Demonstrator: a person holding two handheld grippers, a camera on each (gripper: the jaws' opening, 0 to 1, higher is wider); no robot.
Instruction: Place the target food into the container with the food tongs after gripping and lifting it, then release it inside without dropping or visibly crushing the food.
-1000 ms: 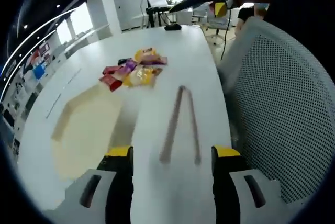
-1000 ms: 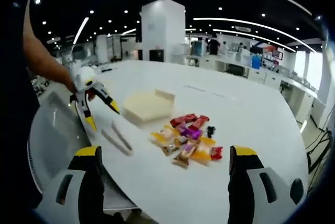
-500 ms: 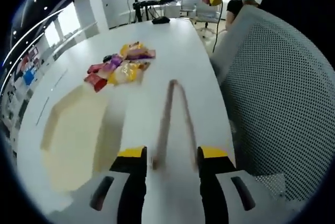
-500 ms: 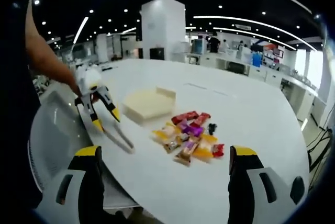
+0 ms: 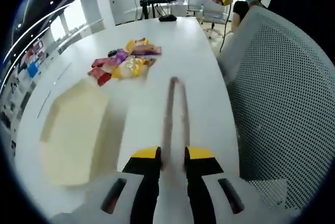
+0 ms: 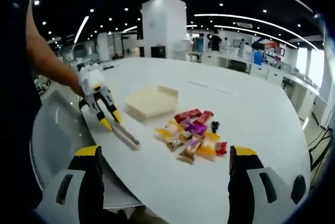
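- The wrapped snacks [image 5: 125, 63] lay in a loose pile on the white table [image 5: 199, 56], untouched; we could not tell which piece was the target.
- The pile sat beyond the far tip of the food tongs [image 5: 174, 111], off to one side and well apart.
- We judged the tongs narrow, arms nearly parallel, holding nothing, because our left gripper [image 5: 171, 154] had closed on their near end to pick them up.
- The cream container [image 5: 73, 124] stood open beside the tongs, near the pile, handy for the drop.
- Our right gripper [image 6: 166, 157] hung wide above the table edge, empty, waiting.
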